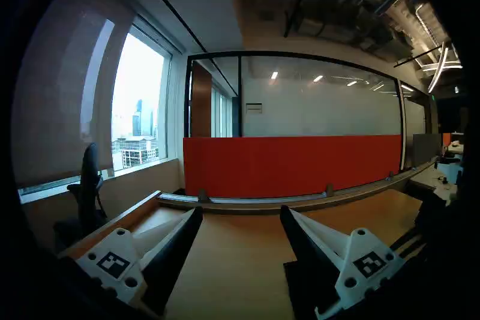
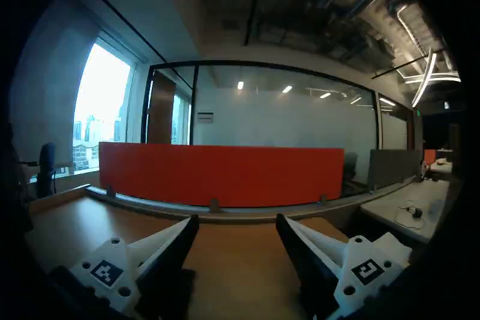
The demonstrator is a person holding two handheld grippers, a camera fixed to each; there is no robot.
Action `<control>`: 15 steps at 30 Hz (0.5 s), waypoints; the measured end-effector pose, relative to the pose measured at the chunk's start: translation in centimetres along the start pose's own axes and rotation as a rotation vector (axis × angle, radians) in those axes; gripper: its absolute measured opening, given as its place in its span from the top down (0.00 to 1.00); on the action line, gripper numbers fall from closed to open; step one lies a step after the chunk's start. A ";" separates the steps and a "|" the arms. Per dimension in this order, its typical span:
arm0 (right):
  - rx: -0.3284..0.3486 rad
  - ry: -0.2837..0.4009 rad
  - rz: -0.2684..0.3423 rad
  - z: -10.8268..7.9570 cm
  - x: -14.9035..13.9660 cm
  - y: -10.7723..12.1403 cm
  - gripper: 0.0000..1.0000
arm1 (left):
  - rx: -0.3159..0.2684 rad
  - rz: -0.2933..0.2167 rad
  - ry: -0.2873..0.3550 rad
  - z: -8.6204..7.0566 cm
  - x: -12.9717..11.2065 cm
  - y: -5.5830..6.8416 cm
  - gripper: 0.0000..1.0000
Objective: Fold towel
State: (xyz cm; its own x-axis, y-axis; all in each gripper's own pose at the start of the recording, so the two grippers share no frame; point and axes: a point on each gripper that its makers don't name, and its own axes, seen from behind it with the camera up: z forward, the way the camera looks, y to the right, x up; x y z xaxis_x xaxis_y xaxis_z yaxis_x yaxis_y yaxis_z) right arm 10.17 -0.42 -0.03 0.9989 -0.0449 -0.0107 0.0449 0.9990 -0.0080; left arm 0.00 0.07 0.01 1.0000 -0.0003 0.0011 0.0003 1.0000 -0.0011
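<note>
apparently the fold is not yet begun: left gripper [image 1: 240, 209] and right gripper [image 2: 237, 216] hover over the wooden desk [image 1: 240, 272], jaws spread and empty. where the towel lies i cannot tell; next, tip down to find it.

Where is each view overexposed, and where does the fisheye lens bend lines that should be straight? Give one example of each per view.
Left gripper view: the window is blown out to white, and the top frame of the glass wall bows upward. Right gripper view: the window glares too, the glass wall arches the same way, and the desk looks dim by contrast.
</note>
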 end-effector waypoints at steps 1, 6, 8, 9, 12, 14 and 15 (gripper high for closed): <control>0.002 -0.002 -0.001 0.0 0.4 -0.1 0.01 | -0.003 -0.001 -0.003 0.0 0.0 0.2 0.04; 0.012 -0.019 0.001 -0.1 2.0 -0.3 0.00 | -0.023 -0.001 -0.022 0.1 0.6 0.8 0.04; 0.018 -0.028 -0.002 -0.1 2.5 -0.4 0.01 | -0.032 0.002 -0.032 0.0 1.0 1.0 0.04; 0.022 -0.032 -0.004 -0.1 2.8 -0.5 0.01 | -0.038 0.003 -0.037 0.0 1.2 1.1 0.04; 0.036 -0.041 -0.017 0.1 3.4 -0.7 0.01 | -0.056 0.004 -0.050 0.0 1.8 1.4 0.04; 0.046 -0.044 -0.026 0.2 3.8 -0.9 0.01 | -0.071 0.006 -0.060 0.1 2.1 1.5 0.04; 0.049 -0.045 -0.030 0.2 4.0 -0.9 0.01 | -0.076 0.007 -0.064 0.2 2.3 1.6 0.04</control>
State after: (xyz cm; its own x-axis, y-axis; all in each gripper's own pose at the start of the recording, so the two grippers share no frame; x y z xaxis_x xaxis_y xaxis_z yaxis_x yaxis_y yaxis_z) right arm 14.11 -1.51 0.18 0.9966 -0.0753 0.0336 0.0739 0.9964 0.0412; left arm 2.26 1.62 0.17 0.9979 0.0089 0.0646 -0.0039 0.9970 -0.0771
